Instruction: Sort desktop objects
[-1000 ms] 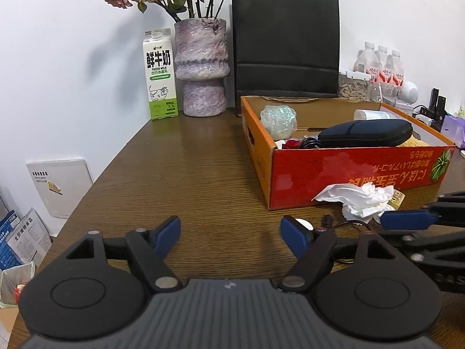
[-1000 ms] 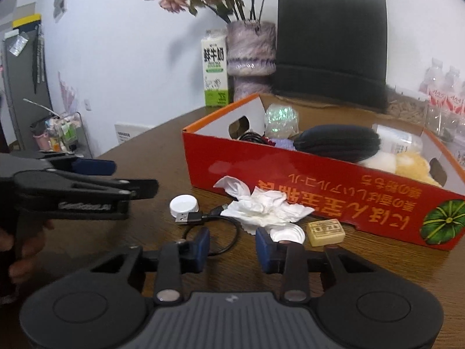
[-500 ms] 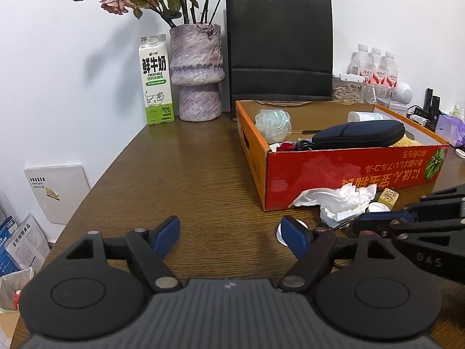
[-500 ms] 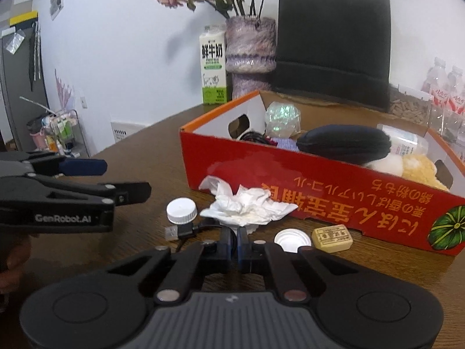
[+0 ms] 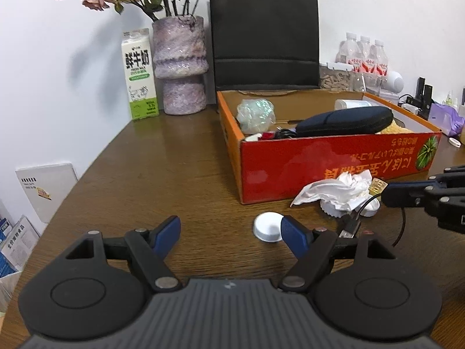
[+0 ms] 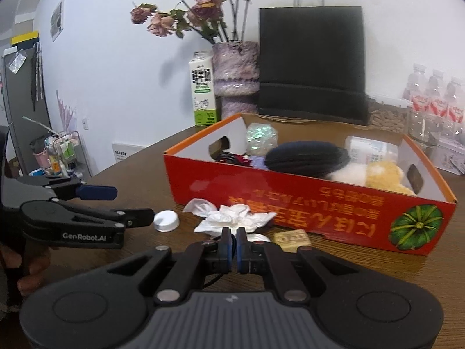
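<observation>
Your right gripper [image 6: 234, 244] hides most of the black cable [image 6: 215, 279], so you cannot tell whether its pads pinch it. The crumpled tissue [image 6: 232, 218] covers part of a white cap [image 6: 257, 237]. The water bottles [image 6: 436, 101] are blurred.

Left wrist camera sits low over the table [image 5: 162, 174], facing the red box [image 5: 319, 168] from its left corner; right wrist camera looks closer, front-on; both share the crumpled tissue [image 6: 232, 218]
</observation>
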